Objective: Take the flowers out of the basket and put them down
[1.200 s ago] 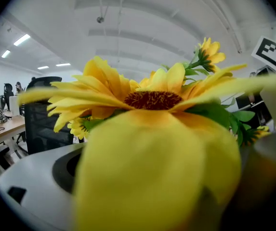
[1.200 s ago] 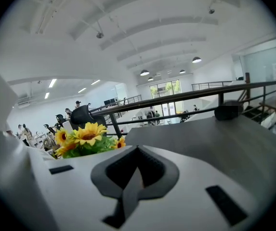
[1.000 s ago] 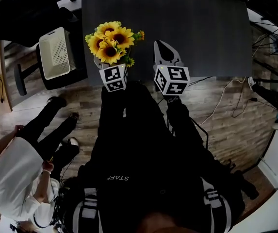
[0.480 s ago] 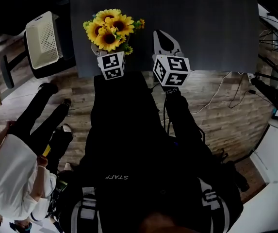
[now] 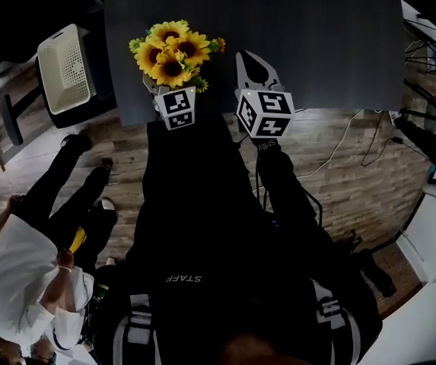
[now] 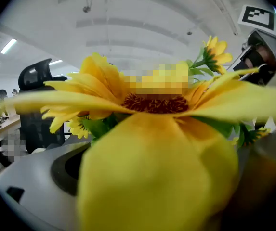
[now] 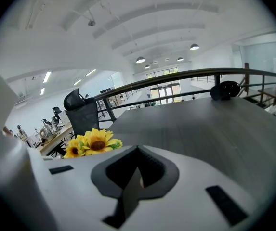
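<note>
Over the near edge of the dark table (image 5: 316, 36), your left gripper (image 5: 170, 96) is clamped on the flowers (image 5: 172, 50) — a bunch of yellow sunflowers standing upright, blooms above the jaws. Its own camera is almost wholly filled with petals. That fits a grip low on the bunch, though the stems themselves are hidden.

The white basket (image 5: 64, 67) sits well apart to your left, off the table, on what looks like a black chair. The bunch is therefore out of it, and only the putting down seems left. Your right gripper (image 5: 246, 61) hangs just beside the flowers, on their right, jaws pressed together with nothing between them — it appears parked out of the way rather than helping.

The tabletop ahead and to the right is bare as far as its far edge, so there is ample space to lay the bunch. The near edge runs just under both grippers. Setting down too close to it could let the blooms tip off toward you. A person in a white top (image 5: 27, 272) is at your lower left, well away from the table.
</note>
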